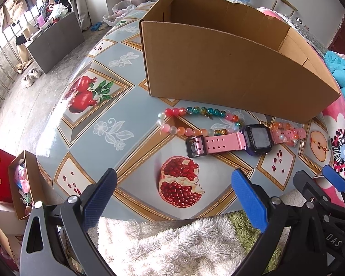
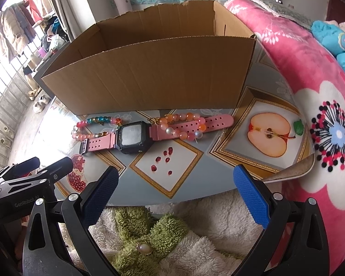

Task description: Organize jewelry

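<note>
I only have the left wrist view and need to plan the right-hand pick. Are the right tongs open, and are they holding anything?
Observer: The right tongs are open, with nothing between them.
Operator: They block the table's right edge for me. Is anything there?
Observer: The tablecloth corner curls upward there, next to the pink blanket.
Operator: Is there any jewelry off the table?
Observer: A pearl ornament with a gold rim sits on the green fluffy fabric, below the right tongs.
</note>
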